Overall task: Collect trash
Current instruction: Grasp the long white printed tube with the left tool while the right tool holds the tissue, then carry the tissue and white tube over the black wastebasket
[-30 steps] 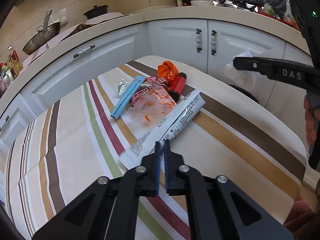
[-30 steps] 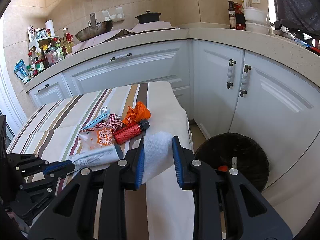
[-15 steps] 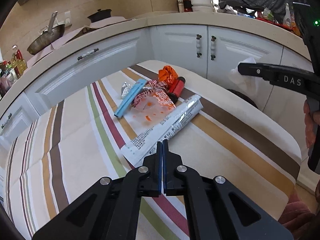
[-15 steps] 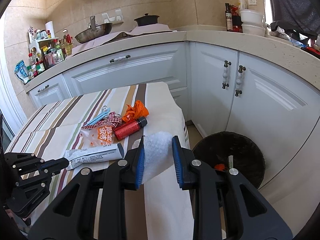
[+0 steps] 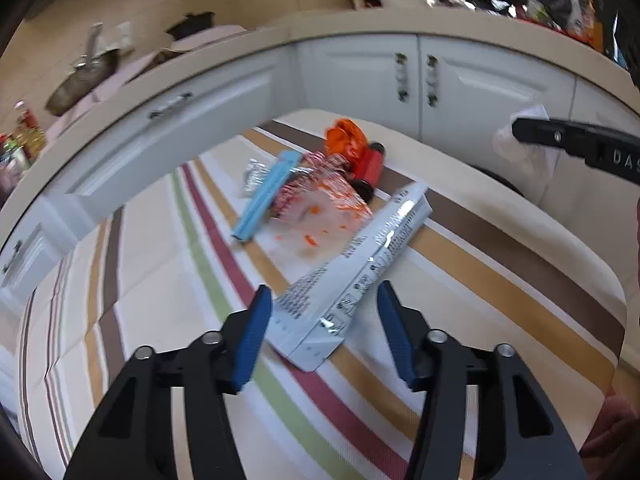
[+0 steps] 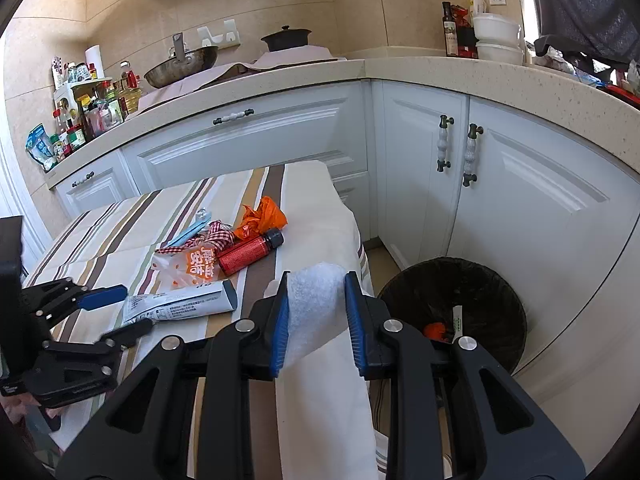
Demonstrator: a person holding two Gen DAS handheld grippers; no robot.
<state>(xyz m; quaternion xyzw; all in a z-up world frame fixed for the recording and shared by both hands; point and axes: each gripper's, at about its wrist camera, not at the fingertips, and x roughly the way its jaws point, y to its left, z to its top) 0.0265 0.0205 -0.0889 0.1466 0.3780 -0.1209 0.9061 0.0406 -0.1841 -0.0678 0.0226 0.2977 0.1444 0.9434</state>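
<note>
Trash pile was seen on the striped cloth; a flat, glossy white tube lay between the opening, untouching left gripper pads. Right view: crumpled white bubble wrap was clamped in the right gripper, beside the round black bin.

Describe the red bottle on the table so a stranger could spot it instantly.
Find the striped tablecloth in front of the white cabinets; a heap of litter lies near its far end. The red bottle lies on its side there, just below the crumpled orange bag, the only hard cylinder, with a black cap.
</note>
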